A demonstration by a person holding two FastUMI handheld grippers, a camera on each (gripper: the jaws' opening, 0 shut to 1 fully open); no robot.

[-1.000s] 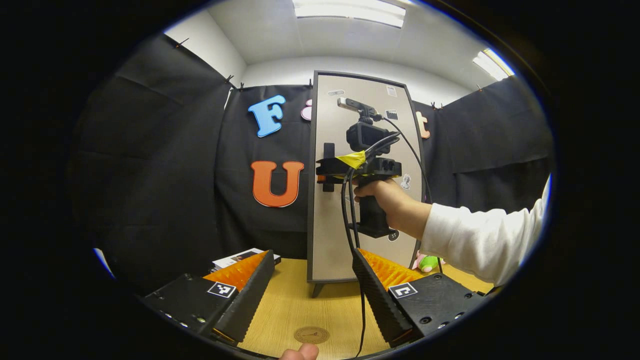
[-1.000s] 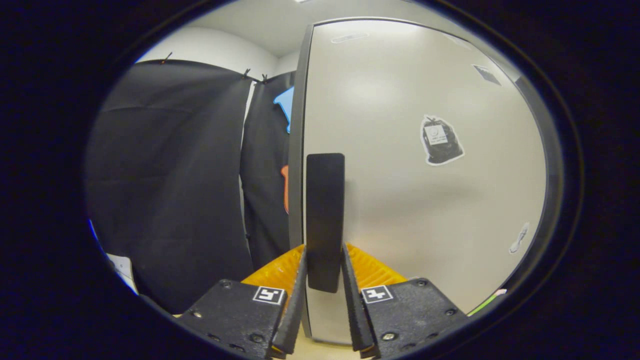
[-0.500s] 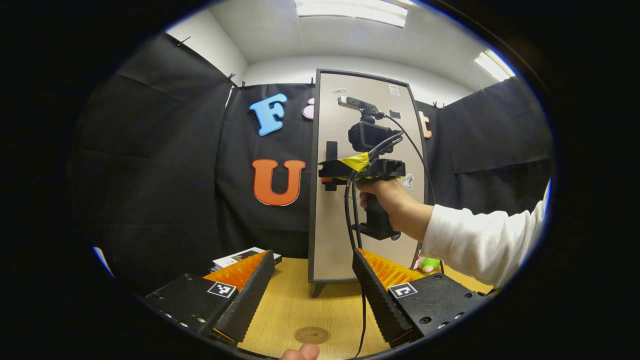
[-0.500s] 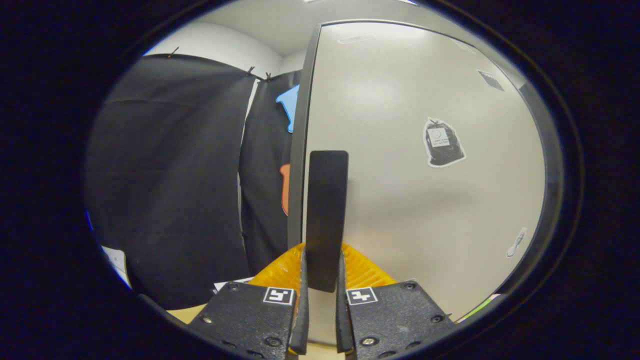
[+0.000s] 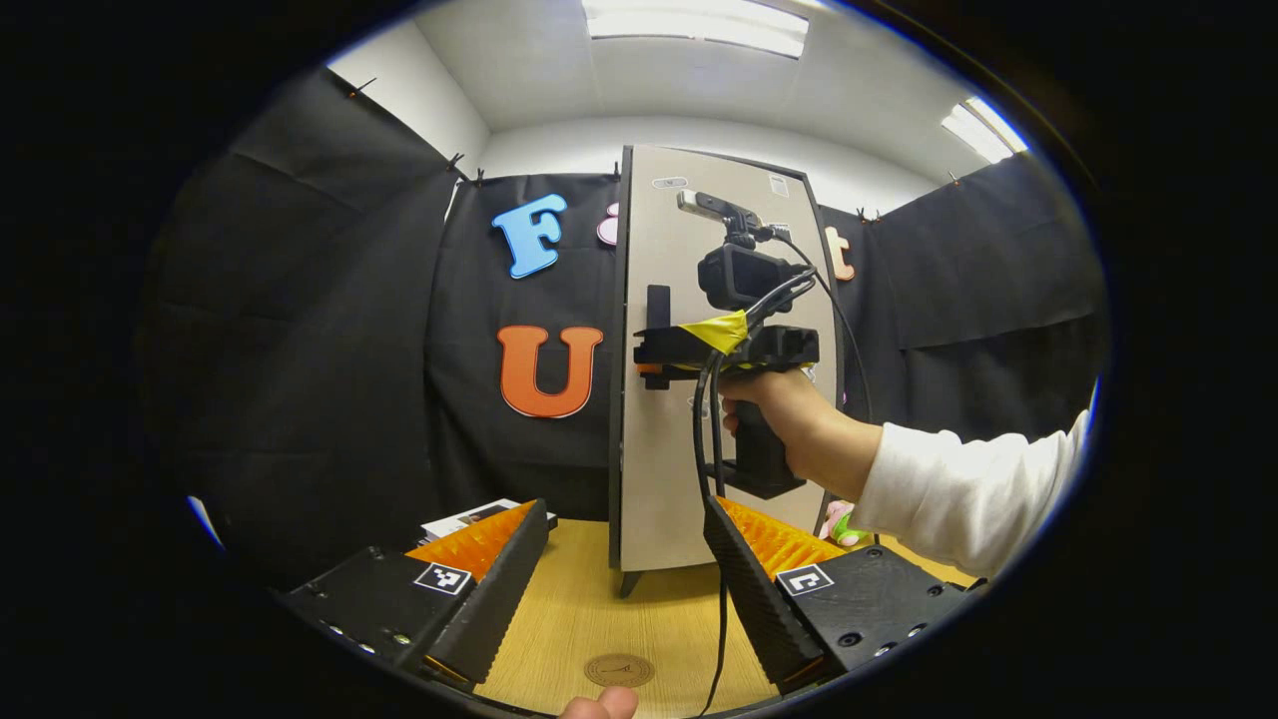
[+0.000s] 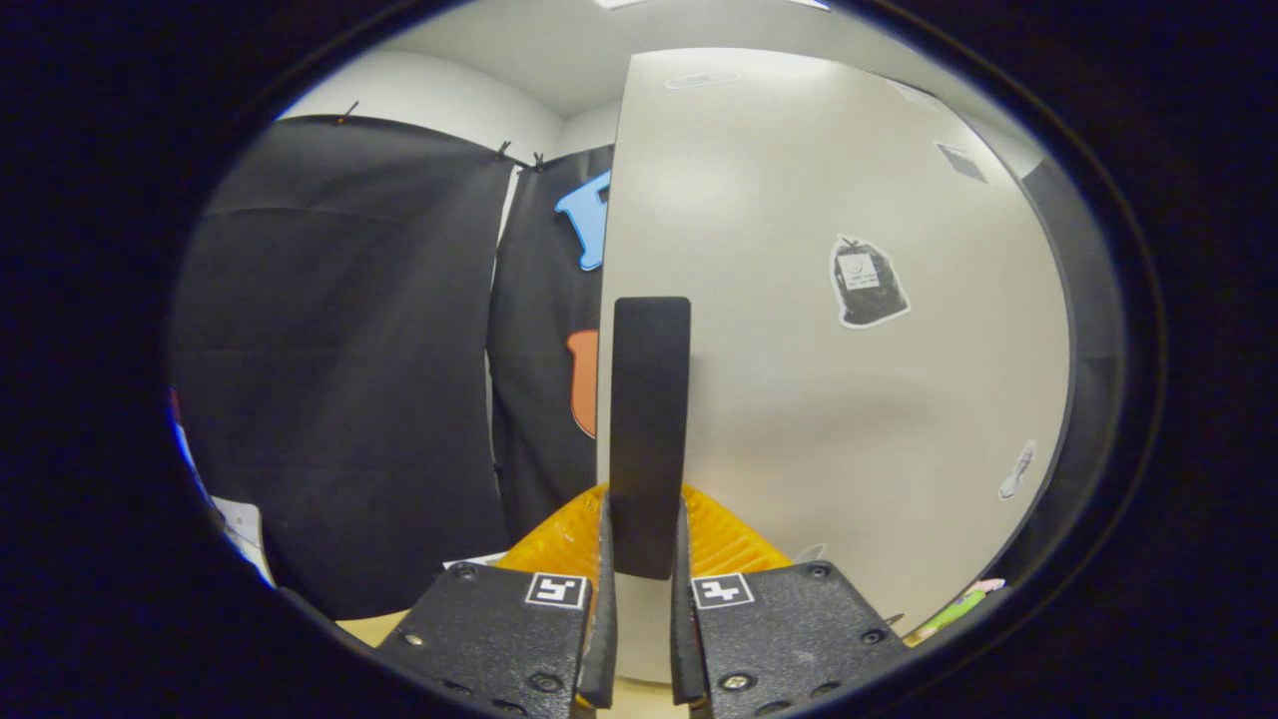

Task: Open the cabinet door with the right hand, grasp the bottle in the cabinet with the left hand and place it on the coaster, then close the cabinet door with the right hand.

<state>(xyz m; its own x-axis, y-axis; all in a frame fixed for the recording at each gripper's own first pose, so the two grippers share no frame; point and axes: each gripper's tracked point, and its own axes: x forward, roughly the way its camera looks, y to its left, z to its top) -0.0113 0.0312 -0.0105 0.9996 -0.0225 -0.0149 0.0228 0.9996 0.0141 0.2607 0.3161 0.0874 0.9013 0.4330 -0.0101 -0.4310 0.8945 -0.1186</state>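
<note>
Your right gripper clamps the black vertical bar handle of the beige cabinet door. Your left gripper hangs spread apart above the round brown coaster.

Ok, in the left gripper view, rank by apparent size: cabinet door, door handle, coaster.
1. cabinet door
2. coaster, though it sits nearer the camera, so this ranking is unsure
3. door handle, partly hidden by the right gripper

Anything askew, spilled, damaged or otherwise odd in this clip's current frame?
Nothing stands out. The right claw is shut on the cabinet door's black handle, the door just swung off its frame. The coaster lies flat on the table, the left claw open above it.
</note>
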